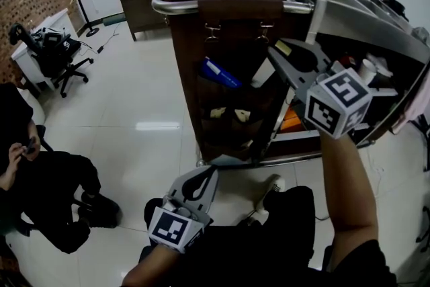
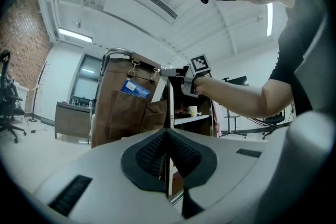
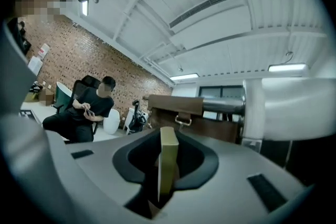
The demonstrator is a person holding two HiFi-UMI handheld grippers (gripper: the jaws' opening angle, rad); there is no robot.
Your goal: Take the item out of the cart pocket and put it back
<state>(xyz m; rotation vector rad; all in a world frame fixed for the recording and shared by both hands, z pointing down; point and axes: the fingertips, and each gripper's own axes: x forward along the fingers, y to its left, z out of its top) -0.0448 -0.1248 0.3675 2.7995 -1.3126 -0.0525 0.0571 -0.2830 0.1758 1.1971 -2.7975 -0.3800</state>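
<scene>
Two grippers in view. Right gripper [image 3: 168,139] is raised beside the handle [image 1: 176,7] of the cart [image 1: 349,13]. Its pads are clamped on a thin flat olive item [image 3: 169,165], held edge-on and outside the pocket. Brown pocket organizer [image 1: 232,104] hangs from the handle by clips. Blue pack [image 1: 220,73] sticks out of its upper pocket. Left gripper [image 1: 213,170] sits low, well apart from the cart, pads together, nothing between them. Seated person [image 1: 40,178] at far left.
</scene>
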